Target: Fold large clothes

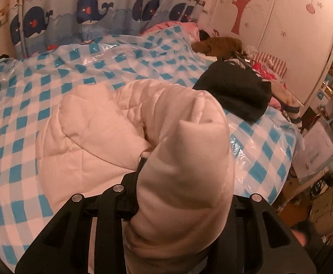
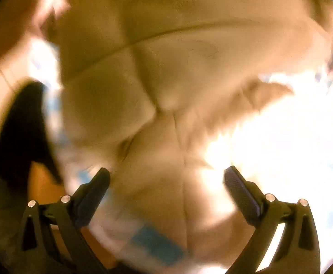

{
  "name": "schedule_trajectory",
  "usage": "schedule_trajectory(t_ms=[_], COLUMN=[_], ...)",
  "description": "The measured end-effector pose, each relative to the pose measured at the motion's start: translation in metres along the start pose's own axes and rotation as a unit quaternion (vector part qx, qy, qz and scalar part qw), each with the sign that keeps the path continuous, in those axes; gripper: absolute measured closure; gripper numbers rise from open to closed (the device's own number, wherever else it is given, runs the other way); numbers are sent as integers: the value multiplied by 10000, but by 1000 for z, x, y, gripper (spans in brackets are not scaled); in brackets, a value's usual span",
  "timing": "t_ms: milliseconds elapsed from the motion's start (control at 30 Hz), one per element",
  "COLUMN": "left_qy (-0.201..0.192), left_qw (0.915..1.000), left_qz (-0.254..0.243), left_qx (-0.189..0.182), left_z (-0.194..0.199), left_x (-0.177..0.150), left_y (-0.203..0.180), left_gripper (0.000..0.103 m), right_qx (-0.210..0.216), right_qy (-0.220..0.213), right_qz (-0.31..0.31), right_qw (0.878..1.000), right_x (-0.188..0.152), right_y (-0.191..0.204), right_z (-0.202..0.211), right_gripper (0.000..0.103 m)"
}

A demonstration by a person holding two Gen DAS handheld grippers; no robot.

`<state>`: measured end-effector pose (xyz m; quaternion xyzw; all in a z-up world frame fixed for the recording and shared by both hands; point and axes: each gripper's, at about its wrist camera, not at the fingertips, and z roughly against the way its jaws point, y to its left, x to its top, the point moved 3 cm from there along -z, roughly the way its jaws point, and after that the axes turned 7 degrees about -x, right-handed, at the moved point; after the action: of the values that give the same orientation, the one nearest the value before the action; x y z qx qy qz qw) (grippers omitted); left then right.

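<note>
Left gripper (image 1: 177, 182) clamps the padded jacket (image 1: 93, 137)'s sleeve; right gripper (image 2: 166, 182) gapes empty above it. Slick padding could slip my pinch.

- A home, a child's bedroom.
- A bed (image 1: 29, 105) under a blue-and-white checked plastic cover (image 1: 125, 61).
- A whale-print curtain (image 1: 86, 16) behind it.
- A red tree decal (image 1: 243, 4) on the wardrobe door (image 1: 287, 34).
- A brown plush toy (image 1: 219, 45) among heaped clothes.
</note>
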<state>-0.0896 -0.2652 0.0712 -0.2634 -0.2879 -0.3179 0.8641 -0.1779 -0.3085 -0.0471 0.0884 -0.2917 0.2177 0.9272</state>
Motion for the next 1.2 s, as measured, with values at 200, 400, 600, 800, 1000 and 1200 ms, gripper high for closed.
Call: schedule_trajectory(t_ms=[200,400,600,800,1000,1200], left_qy=[299,572,533,532,838,611], left_qw=[9990,9907,9558,9368,9355,9595], left_qz=[-339,-1210,-2643,-3035,-3118,-2720], left_qx=[-37,259,1175,1658,1436,408], left_z=[-51,-95,-117,-122,-94,-15], left_x=[-18,-48,-85,-95,-104,-97], left_y=[-17,-58,-93,-106,-117,-122], left_gripper=[66,57,34,30,18,17], right_qx=[2579,3837,4326,4339,2931,3256], right_qy=[-1024,-1818,-2504,-2072,-245,-666], right_qz=[-2705,-4250,-4083,-3087,-3191,-3672], right_qw=[9219,7994,7639,8207,9009,8687], right_x=[-49,-76,-39,36,1,-38], right_y=[-107,-193,-230,-210,-189,-213], right_z=[62,55,82,101,-2,-14], right_gripper=[6,6,6,6,12,39])
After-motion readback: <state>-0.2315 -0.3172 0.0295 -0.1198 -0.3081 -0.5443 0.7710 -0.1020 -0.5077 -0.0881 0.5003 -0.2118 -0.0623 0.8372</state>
